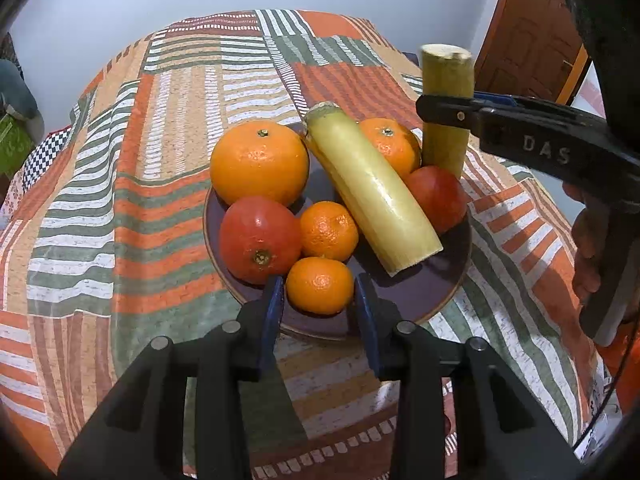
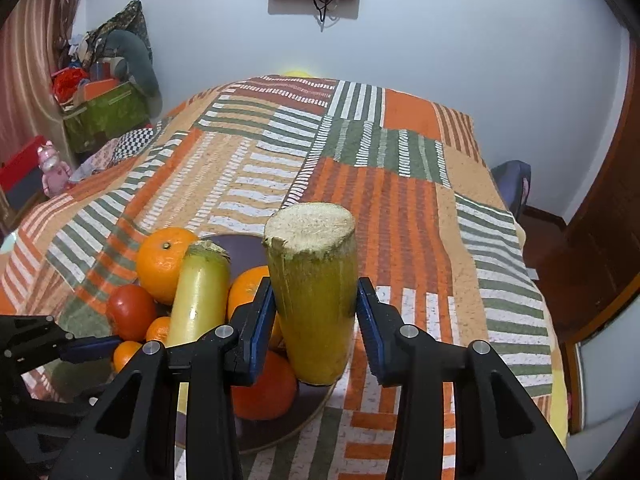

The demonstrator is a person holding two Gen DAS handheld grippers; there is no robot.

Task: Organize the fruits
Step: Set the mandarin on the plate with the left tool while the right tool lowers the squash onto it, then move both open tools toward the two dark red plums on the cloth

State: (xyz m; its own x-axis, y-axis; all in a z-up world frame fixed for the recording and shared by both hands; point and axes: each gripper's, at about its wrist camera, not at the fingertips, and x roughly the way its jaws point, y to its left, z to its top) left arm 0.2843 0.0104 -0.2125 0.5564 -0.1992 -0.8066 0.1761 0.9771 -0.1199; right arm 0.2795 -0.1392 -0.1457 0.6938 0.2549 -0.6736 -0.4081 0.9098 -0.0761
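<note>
Caught nearest the lens the black two-finger left gripper [image 1: 320,278] with blue pads, tilted down over a round, dark purple-brown plate [image 1: 420,292]. Showed its jaws standing a little apart on either side of a small orange mandarin [image 1: 320,286], which sat at the plate's near rim with only slivers of space beside the pads.

Found just beyond it a second small mandarin [image 1: 329,230], a glossy red round fruit [image 1: 259,238] to its left and a large orange [image 1: 259,162] farther back. Laid diagonally across the plate a pale yellow peeled length of cane [image 1: 372,192], with another orange [image 1: 390,146] and a second red fruit [image 1: 438,198] on its far side.

Placed the matching black right gripper [image 2: 315,282] around a greenish-yellow cut stub of cane [image 2: 314,300], upright over the plate's right edge. Had the left pad against the stub and a line of shadow at the right pad; could not tell whether clamped or merely close. Revealed a hand [image 1: 592,248] on that gripper's handle.

Spread beneath everything a patchwork bedspread [image 1: 160,160] in orange, green and white stripes.
</note>
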